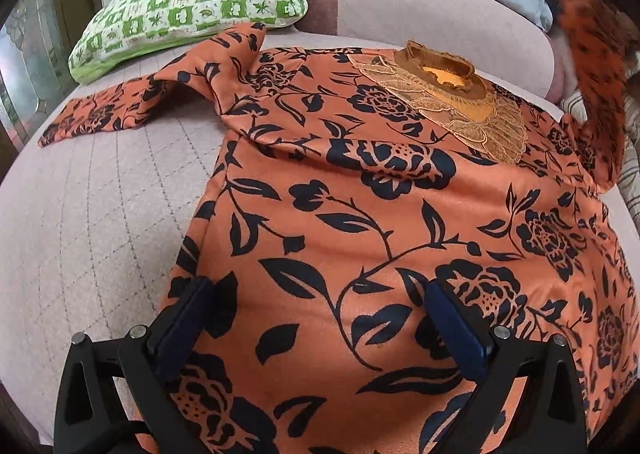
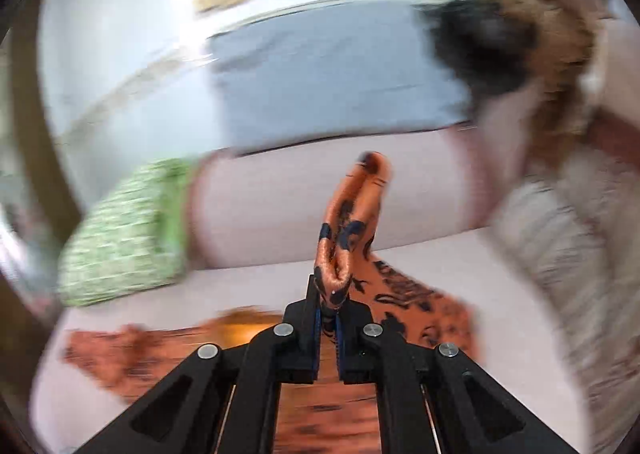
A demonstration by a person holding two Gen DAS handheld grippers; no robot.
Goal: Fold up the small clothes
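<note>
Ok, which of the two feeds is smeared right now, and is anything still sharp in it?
Right wrist view: background streaked by motion blur; only the right gripper and its pinched orange sleeve stay sharp. Left wrist view: crisp, fisheye-bowed at the edges, with just the lifted sleeve blurred at upper right.

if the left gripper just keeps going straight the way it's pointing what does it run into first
Most likely the orange floral top. The left gripper hangs open over its lower body and points down at it, so the cloth between the fingers comes first, though the gap is hard to judge.

orange floral top (image 1: 360,213), open hand-held gripper (image 1: 316,290)
</note>
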